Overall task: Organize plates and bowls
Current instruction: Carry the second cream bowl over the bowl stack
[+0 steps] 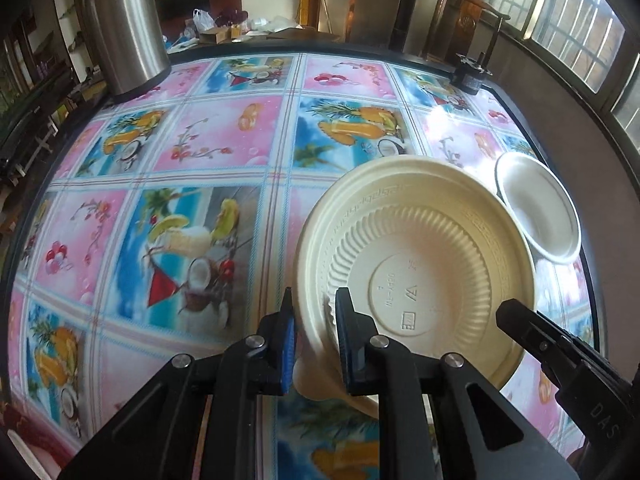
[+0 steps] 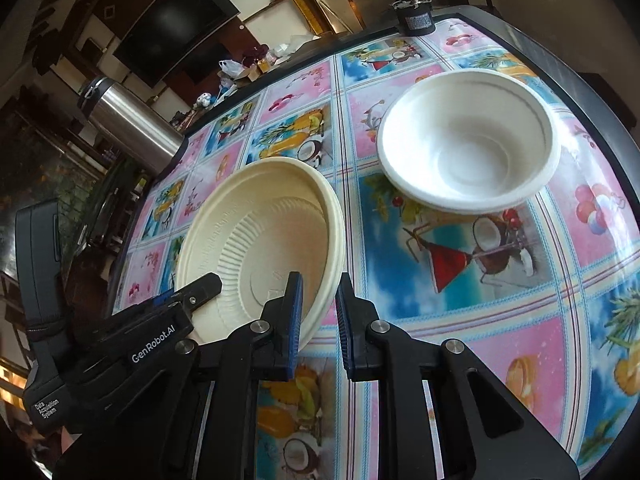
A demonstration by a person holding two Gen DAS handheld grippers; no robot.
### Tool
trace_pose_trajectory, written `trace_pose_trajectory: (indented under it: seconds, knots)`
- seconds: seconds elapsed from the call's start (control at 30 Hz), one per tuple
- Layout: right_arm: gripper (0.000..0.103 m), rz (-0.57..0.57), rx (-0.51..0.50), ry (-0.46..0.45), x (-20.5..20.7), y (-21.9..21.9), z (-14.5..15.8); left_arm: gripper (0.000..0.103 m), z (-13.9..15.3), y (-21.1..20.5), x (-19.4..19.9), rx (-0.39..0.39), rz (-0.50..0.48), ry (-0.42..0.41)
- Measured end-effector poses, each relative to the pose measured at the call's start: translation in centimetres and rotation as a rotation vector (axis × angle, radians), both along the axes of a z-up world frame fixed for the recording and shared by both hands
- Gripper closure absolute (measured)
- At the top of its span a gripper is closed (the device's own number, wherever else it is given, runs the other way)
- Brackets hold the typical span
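Note:
A cream ribbed plate point(image 1: 420, 248) is tilted above the table, its inside facing the left wrist camera. My left gripper point(image 1: 314, 320) is shut on its near left rim. My right gripper point(image 1: 514, 316) bites the opposite rim at the lower right. In the right wrist view the same plate point(image 2: 260, 240) has its rim pinched in my right gripper point(image 2: 319, 314), and my left gripper point(image 2: 206, 286) clamps its far left edge. A white bowl point(image 2: 468, 140) stands upright on the table beyond the plate, also seen as the white bowl point(image 1: 540, 216) at the right.
The table carries a glossy fruit-print cloth point(image 1: 200, 140) with a dark raised edge. A steel flask point(image 1: 124, 28) stands at the far left corner, a small black round device point(image 1: 472, 74) at the far right corner. A chair and windows lie beyond.

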State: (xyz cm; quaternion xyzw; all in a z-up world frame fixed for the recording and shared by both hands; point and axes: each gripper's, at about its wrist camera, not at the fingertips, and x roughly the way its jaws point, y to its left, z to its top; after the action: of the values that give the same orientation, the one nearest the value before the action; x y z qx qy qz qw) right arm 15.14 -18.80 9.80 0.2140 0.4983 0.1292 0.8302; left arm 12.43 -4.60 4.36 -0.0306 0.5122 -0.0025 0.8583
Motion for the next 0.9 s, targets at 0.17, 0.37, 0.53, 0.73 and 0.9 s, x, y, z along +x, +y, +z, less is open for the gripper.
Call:
trace_pose_trajectory:
  seconds: [0.17, 0.37, 0.53, 0.73, 0.9]
  knots:
    - [0.087, 0.012, 0.006, 0.021, -2.3, 1.0, -0.5, 0.086, 0.4, 0.9, -2.5, 0.018, 0.008, -0.01]
    - [0.087, 0.038, 0.01, 0.015, -5.3, 2.3, 0.0, 0.086, 0.8, 2.0, -5.4, 0.025, 0.015, -0.02]
    - [0.087, 0.063, 0.015, 0.006, -8.0, 3.6, 0.5, 0.086, 1.5, 3.0, -8.5, 0.044, 0.02, -0.056]
    - [0.087, 0.099, 0.039, 0.001, -10.8, 5.4, 0.6, 0.086, 2.1, 5.0, -11.6, 0.046, 0.051, -0.081]
    - [0.087, 0.138, 0.031, -0.014, -12.8, 7.4, 1.5, 0.086, 2.4, 6.7, -13.7, 0.048, 0.078, -0.1]
